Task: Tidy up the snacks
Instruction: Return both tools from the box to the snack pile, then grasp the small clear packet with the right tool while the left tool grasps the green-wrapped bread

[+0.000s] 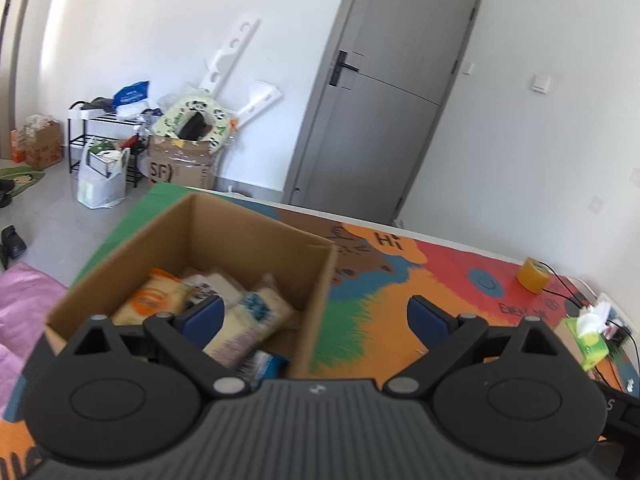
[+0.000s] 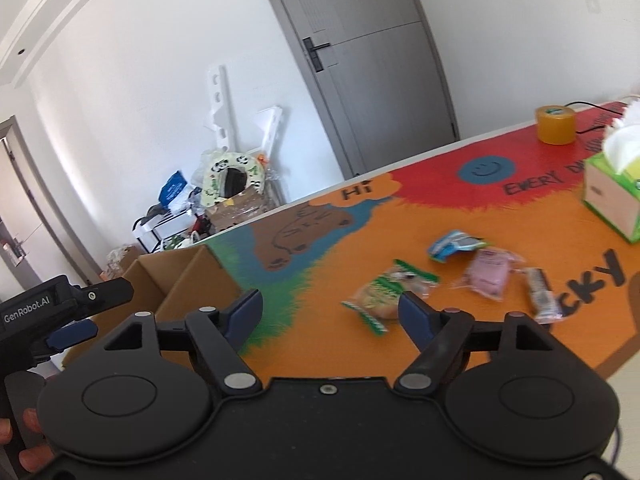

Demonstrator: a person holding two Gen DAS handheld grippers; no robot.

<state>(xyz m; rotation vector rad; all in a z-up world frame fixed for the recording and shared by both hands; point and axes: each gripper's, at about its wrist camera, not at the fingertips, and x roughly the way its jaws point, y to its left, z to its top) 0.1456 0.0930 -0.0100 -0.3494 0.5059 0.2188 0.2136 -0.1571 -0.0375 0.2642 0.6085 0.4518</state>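
Observation:
An open cardboard box (image 1: 256, 240) stands on the colourful table mat (image 1: 400, 292) and holds several snack packets (image 1: 240, 312). My left gripper (image 1: 316, 312) hovers over the box's right wall, open, with nothing between its blue pads. In the right wrist view the same box (image 2: 180, 276) is at the left. Loose snacks lie on the mat: a green-striped packet (image 2: 380, 292), a blue packet (image 2: 452, 245), a pink packet (image 2: 490, 274) and a dark bar (image 2: 540, 294). My right gripper (image 2: 330, 312) is open and empty, its right pad just in front of the green-striped packet.
A yellow tape roll (image 2: 555, 124) and a green tissue box (image 2: 616, 196) sit at the table's far right, with black cables beside them. The left gripper's body (image 2: 44, 316) and a person's fingers (image 2: 24, 436) show at the left edge. Clutter and a grey door (image 1: 392, 92) stand beyond the table.

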